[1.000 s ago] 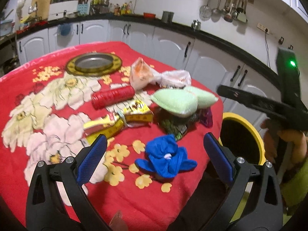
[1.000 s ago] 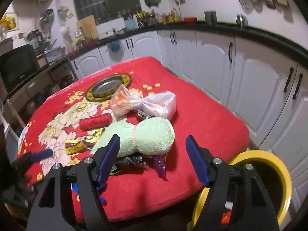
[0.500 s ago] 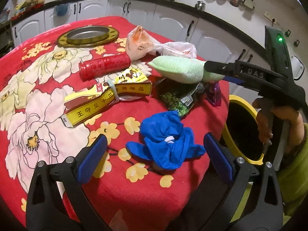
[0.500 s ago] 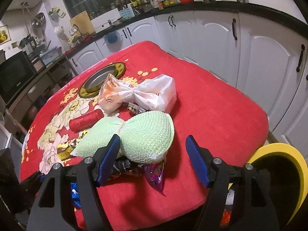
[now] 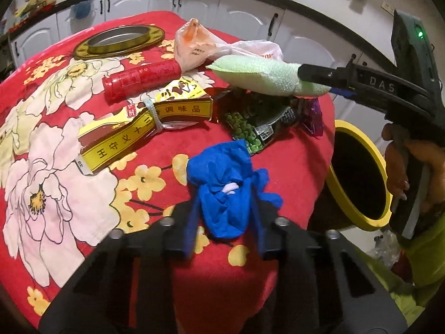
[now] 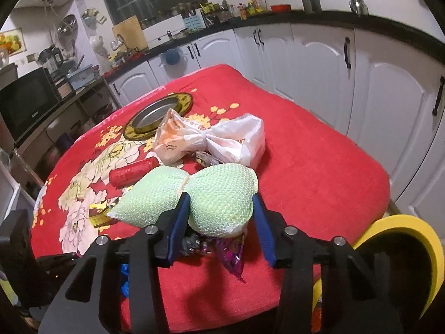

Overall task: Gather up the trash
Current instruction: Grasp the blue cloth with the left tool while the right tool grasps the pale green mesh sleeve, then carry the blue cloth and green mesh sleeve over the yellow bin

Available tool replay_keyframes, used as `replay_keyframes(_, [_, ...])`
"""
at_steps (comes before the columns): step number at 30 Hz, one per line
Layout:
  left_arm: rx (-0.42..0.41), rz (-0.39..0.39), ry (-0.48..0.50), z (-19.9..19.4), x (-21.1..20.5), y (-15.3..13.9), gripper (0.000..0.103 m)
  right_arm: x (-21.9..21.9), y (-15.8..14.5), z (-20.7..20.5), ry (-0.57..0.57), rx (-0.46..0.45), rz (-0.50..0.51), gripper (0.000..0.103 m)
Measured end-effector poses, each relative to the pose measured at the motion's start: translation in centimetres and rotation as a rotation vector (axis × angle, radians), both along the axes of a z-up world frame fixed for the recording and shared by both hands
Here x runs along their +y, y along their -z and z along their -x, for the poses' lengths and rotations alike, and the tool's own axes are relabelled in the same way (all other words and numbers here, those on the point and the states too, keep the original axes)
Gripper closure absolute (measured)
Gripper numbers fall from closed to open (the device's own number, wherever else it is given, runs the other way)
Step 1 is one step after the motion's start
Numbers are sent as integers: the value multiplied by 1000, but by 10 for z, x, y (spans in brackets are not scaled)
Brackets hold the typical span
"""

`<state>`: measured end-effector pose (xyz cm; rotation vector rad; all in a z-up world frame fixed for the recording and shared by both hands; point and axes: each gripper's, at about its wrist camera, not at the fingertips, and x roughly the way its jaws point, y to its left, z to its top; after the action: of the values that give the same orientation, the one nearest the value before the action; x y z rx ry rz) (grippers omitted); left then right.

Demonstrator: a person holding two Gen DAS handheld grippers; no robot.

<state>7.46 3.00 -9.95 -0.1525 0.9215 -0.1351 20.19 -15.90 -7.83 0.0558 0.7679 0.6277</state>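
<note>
- your left gripper [image 5: 224,217] has just been closing and its blue pads now pinch the crumpled blue glove [image 5: 226,189] from both sides, right at the near edge of the red flowered tablecloth [image 5: 283,167].
- your right gripper [image 6: 221,217] has just been closing too, and its pads press on the right lobe of the pale green mesh sponge [image 6: 219,194], still fairly wide because the sponge is bulky.
- the sponge sits on top of a heap of snack wrappers: a green-pea packet [image 5: 244,128] and a purple foil wrapper [image 6: 229,253] poke out under it.
- further back on the cloth: a yellow seasoning packet [image 5: 144,122], a red cylinder [image 5: 141,80], a knotted white plastic bag [image 6: 214,139] and a round metal tray [image 5: 119,37].
- the yellow-rimmed bin [image 5: 358,175] stands just beside the table, below its edge, close to your right hand [image 5: 411,167].
</note>
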Motion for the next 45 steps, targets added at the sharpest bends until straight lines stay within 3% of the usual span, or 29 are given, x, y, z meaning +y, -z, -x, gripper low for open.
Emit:
replay_keyframes(4, [-19, 11, 0, 1, 2, -6, 90, -4, -13, 7, 6, -44, -21, 62])
replay_keyframes(15, [-160, 36, -40, 12, 19, -47, 90, -15, -39, 31, 33, -123, -59, 62])
replay_keyframes(27, [-260, 44, -96, 21, 38, -77, 90, -22, -56, 56, 39, -204, -51, 62])
replay_keyframes(45, [-318, 44, -82, 25, 21, -93, 91, -71, -67, 80, 114, -253, -62, 62])
